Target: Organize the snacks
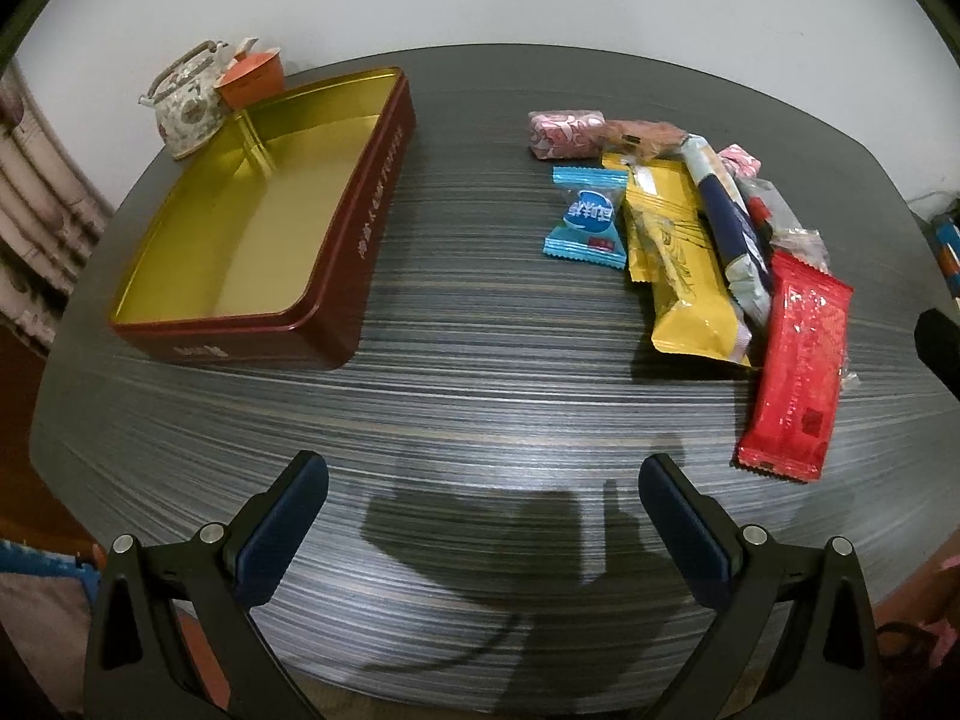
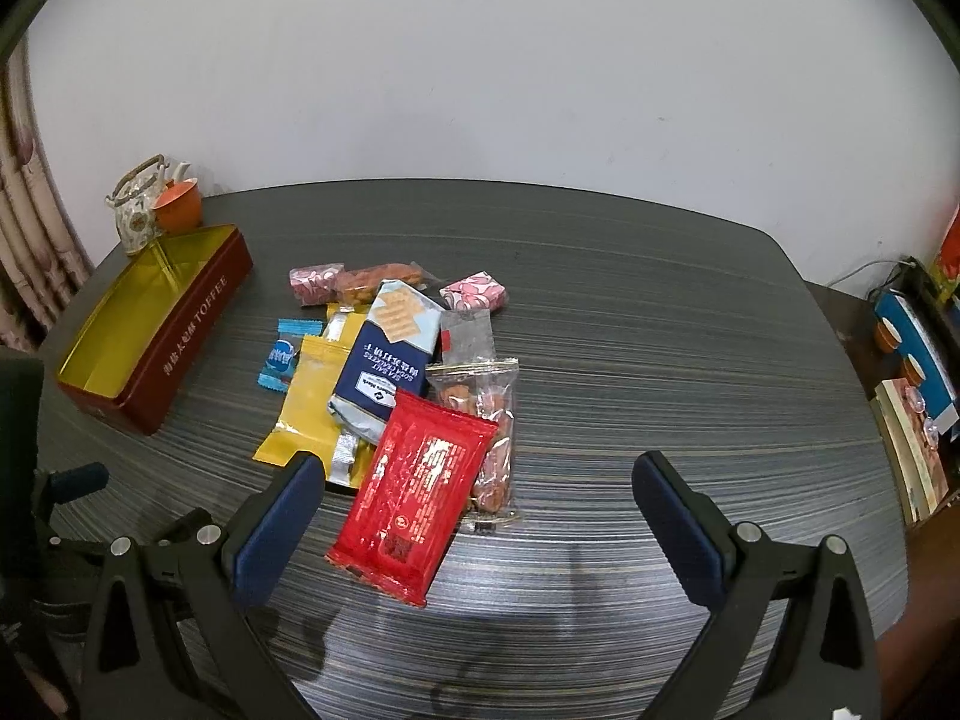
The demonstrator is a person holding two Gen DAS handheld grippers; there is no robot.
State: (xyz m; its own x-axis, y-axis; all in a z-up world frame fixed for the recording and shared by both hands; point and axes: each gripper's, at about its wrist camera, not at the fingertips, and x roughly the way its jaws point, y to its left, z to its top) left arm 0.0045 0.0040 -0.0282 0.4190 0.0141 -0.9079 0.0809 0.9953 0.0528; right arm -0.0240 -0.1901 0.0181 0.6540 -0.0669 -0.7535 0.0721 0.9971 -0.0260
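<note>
Snacks (image 2: 414, 384) piled mid-table (image 2: 660, 312); tin (image 1: 264, 228) well apart, left.

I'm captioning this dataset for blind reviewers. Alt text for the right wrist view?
An open right gripper hovers over a red snack packet fronting a pile of wrapped snacks on a dark striped table. An empty toffee tin sits left, before a teapot.

Soda cracker pack (image 2: 387, 360) partly hides yellow packet (image 2: 309, 408) beneath.
</note>
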